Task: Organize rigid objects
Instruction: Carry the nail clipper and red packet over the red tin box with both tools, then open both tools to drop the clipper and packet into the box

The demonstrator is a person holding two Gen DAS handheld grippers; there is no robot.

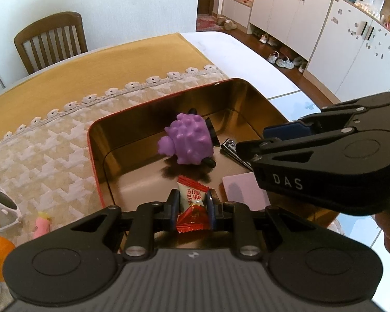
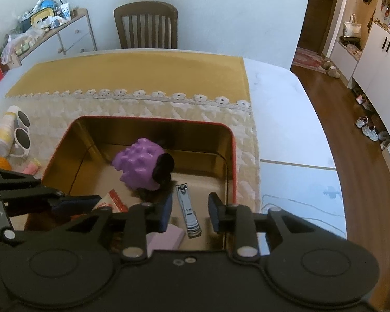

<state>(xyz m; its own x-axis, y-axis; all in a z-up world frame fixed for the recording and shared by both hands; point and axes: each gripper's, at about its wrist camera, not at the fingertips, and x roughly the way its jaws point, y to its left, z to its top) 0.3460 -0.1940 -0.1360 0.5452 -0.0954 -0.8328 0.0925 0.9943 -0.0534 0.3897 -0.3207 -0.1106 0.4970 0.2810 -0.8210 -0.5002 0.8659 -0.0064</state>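
A: How do the 2 tools sit?

B: Both tilt down over the near end of the tin (image 2: 153, 121). The left tool (image 1: 193, 202) is clenched on a candy (image 1: 192, 204) in a red and white wrapper, held above the tin floor. The right tool (image 2: 188, 212) is released, its jaws apart, with the nail clipper (image 2: 188, 212) lying flat between them, touched by neither pad.

A: What else is in the tin?

B: A purple knobbly toy (image 2: 139, 166) with black feet sits near the middle, and a pale lilac block (image 2: 166, 238) lies at the near wall, just left of the clipper.

A: Room around it?

B: The tin has a red rim and gold walls and rests on a quilted cloth (image 2: 247, 140). Right of it the white counter (image 2: 286, 119) is bare to its edge. On the left lie sunglasses (image 2: 22, 135) and a tube (image 2: 4, 130).
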